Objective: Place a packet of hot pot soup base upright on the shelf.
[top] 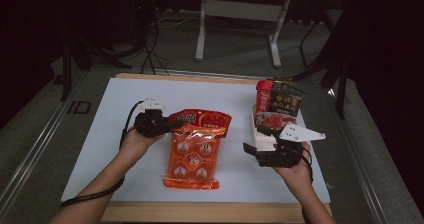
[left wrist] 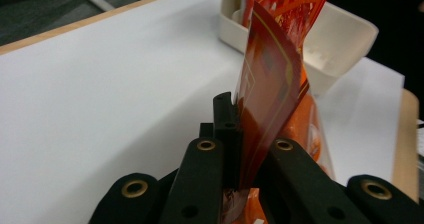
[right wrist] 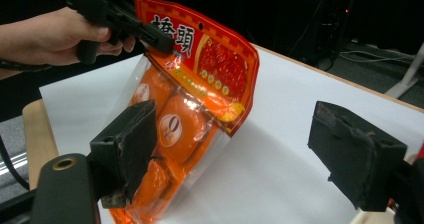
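At the left, the top corner of the orange snack bag is pinched in the closed left gripper, its long axis running toward the person. The white tray lies to its right, beside the wide-open, empty right gripper, 1 bag-width off.

We're looking at a lab or recording studio here, not anybody's home. The white-topped counter with a pale wooden edge stands on a grey carpeted floor, and everything around it falls away into darkness, with black drapes or dark walls on both sides. Behind it there's a white metal frame on two legs, like the base of a workbench. Black cables trail loose across the floor by dark stand legs. A metal rail runs along the floor at the left. It's bare, staged and lit from above.
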{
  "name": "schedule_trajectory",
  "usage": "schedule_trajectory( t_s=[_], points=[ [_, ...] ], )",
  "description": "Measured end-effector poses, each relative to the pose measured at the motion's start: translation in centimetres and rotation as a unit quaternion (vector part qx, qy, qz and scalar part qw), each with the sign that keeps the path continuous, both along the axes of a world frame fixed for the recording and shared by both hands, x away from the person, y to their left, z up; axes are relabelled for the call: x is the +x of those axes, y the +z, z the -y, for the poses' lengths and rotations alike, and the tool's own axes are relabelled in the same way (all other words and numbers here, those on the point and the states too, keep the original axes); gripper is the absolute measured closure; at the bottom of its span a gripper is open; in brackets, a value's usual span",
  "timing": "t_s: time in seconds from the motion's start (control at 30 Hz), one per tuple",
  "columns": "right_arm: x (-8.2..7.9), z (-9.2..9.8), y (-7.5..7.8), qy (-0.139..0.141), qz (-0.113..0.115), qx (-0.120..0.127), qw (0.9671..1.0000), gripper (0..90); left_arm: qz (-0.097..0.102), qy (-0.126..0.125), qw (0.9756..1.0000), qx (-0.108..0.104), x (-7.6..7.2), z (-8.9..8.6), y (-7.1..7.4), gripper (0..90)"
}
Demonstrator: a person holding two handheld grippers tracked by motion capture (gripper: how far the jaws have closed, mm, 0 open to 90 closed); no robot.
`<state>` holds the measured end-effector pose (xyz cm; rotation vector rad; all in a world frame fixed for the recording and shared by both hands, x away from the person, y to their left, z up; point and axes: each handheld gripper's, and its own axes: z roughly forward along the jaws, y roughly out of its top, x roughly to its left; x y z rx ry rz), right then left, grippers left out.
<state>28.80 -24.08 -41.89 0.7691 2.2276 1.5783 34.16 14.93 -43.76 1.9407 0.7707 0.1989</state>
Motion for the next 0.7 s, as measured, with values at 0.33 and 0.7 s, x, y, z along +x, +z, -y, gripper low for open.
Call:
schedule_trajectory(
  t_s=[0.33, 0.7],
  points=[
    [1.5, -2.2, -1.0, 0.037, -0.023, 0.008, 0.9990, 19.4, 0.025, -0.037, 0.9988, -0.020, -2.4, 0.3, 1.3, 89.4],
    [2.8, -5.0, -2.6, 0.075, -0.056, -0.008, 0.9955, 27.0, 0.036, -0.054, 0.9976, -0.024, -4.0, 0.4, 2.0, 89.4]
  ],
)
